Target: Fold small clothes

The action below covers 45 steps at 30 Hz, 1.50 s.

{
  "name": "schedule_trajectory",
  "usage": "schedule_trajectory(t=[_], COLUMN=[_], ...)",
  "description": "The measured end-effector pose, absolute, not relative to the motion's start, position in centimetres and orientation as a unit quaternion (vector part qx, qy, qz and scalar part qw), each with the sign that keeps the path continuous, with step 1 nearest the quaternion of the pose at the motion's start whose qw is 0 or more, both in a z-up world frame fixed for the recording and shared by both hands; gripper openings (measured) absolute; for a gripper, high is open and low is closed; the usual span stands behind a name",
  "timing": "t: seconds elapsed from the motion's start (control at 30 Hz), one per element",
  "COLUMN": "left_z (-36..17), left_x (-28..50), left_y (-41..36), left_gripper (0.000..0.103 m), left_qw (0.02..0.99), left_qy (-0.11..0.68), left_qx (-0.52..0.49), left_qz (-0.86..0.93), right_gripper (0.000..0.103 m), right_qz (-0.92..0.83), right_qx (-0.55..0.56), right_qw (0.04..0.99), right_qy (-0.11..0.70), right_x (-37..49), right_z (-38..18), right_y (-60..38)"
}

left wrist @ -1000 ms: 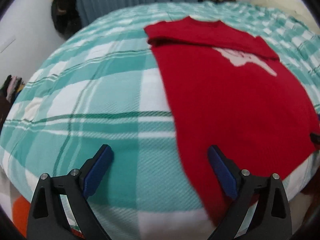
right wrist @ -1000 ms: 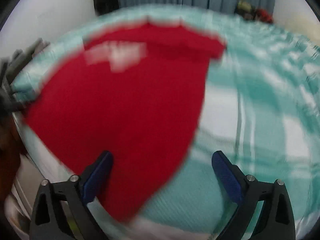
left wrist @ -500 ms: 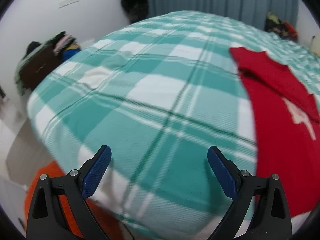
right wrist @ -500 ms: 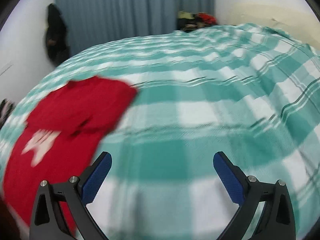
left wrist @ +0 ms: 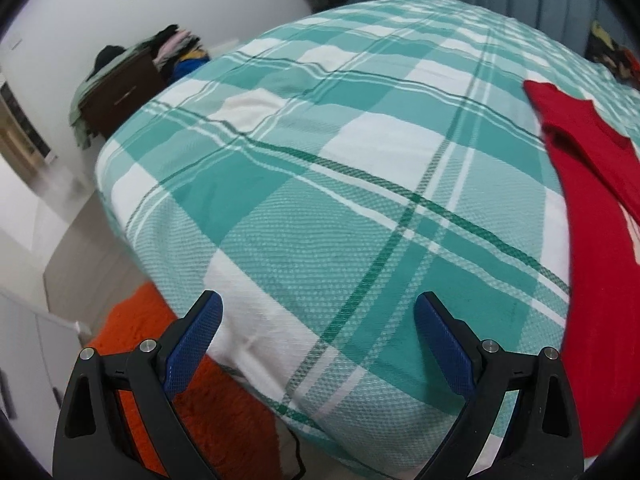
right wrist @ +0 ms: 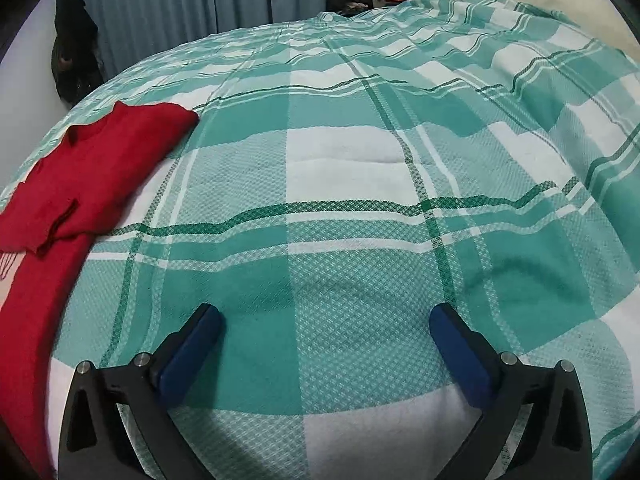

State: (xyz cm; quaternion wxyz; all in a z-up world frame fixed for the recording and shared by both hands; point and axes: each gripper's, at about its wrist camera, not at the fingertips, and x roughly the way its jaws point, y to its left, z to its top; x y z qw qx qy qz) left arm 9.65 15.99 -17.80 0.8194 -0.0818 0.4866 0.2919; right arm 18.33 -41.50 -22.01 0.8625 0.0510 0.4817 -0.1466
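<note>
Item: red shirt (right wrist: 80,168), sleeves folded, flat on bed (right wrist: 360,208); your 2 hand-held grippers, left (left wrist: 318,330) and right (right wrist: 326,344), hovered spread, empty, likely between folds.

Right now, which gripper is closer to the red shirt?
Hard to call. Left gripper has the shirt off its right; right gripper has it off its left. Neither touches.

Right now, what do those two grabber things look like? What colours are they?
Both look alike. The left gripper has two black plastic arms with triangle-shaped cutouts, small shiny silver bolts, and bumpy dark-blue pads on the fingers. The right gripper is the same: black frame, silver bolts, blue textured pads. No cables, sleeves or hands show.
</note>
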Motion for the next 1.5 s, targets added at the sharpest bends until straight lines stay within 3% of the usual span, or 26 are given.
schedule_trajectory(t=[0.57, 1.13, 1.5], left_z=[-16.9, -17.8, -17.7], left_x=[10.2, 8.1, 8.7], left_y=[14.5, 16.5, 15.7], left_gripper=[0.098, 0.098, 0.098], left_qw=[0.785, 0.82, 0.796], left_qy=[0.514, 0.491, 0.503], left_qx=[-0.045, -0.095, -0.088], left_qz=[0.344, 0.278, 0.326], right_gripper=[0.103, 0.103, 0.103], right_qz=[-0.147, -0.148, -0.149], right_qx=[0.05, 0.05, 0.05], right_qw=[0.862, 0.862, 0.862], right_qy=[0.482, 0.482, 0.482], right_x=[18.9, 18.9, 18.9], right_z=[-22.3, -22.4, -22.4], right_y=[-42.3, -42.3, -42.3])
